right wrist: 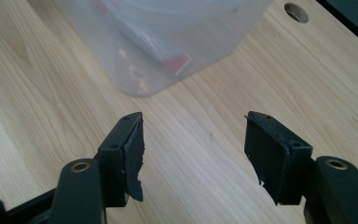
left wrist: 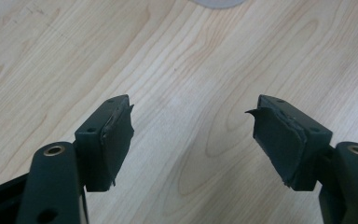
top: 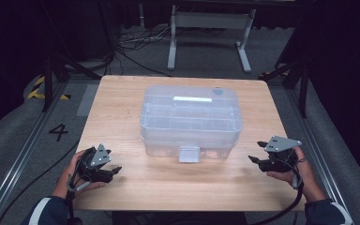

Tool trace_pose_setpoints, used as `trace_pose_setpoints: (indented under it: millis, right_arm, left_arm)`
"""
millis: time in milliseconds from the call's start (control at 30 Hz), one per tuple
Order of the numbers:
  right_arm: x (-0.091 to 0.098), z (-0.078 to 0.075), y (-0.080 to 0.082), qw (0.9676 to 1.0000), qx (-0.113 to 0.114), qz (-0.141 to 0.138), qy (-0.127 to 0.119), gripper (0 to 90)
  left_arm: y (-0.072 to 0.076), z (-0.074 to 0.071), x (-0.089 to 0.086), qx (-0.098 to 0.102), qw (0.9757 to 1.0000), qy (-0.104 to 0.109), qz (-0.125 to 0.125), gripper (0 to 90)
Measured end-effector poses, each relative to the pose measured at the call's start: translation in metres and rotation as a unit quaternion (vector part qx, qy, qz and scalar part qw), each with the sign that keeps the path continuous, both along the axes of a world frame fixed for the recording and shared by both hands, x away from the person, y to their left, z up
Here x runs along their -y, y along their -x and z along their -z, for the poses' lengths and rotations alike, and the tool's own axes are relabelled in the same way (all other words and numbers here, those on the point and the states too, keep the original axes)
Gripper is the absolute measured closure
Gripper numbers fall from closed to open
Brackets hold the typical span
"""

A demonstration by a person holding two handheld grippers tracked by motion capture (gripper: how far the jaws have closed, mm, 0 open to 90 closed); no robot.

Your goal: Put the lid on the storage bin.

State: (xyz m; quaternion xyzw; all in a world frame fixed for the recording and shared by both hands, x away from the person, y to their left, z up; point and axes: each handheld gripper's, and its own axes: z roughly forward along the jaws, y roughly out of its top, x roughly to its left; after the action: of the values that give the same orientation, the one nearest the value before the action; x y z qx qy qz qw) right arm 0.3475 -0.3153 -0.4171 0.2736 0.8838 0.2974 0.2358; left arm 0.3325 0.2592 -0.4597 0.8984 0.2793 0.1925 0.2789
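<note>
1. Clear box (top: 191, 121) sits mid-table (top: 122, 103), lid on, front latch (top: 189, 153) facing the person; bare wood between it and both grippers.
2. Left gripper (top: 115, 171): jaws spread, empty.
3. Right gripper (top: 256, 152): jaws spread, empty; box corner (right wrist: 142, 86) just ahead.

lab: floor cables (top: 136, 42), metal frame rails (top: 21, 154), dark curtains (top: 9, 42).

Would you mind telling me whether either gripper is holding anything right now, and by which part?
Nothing is held. The left gripper and the right gripper both have open jaws over bare table, apart from the clear plastic box.
</note>
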Motion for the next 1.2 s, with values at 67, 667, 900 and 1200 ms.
trace_pose_setpoints:
  millis: [67,667,900,1200]
  right_arm:
    - [0.004,0.003,0.001,1.0000,0.001,0.005,0.002,37.9]
    - [0.034,0.036,0.012,0.9989,-0.023,0.040,-0.010,35.6]
    - [0.048,0.050,0.018,0.9964,-0.037,0.059,-0.048,33.7]
    - [0.062,0.067,0.025,0.9912,-0.053,0.088,-0.083,30.9]
  left_arm:
    - [0.001,0.002,-0.001,0.001,1.0000,-0.007,-0.003,26.5]
    - [0.010,0.023,-0.035,-0.023,0.9991,0.013,-0.033,21.5]
    - [0.016,0.028,-0.048,-0.033,0.9974,0.047,-0.044,19.8]
    - [0.019,0.034,-0.057,-0.046,0.9931,0.088,-0.062,17.2]
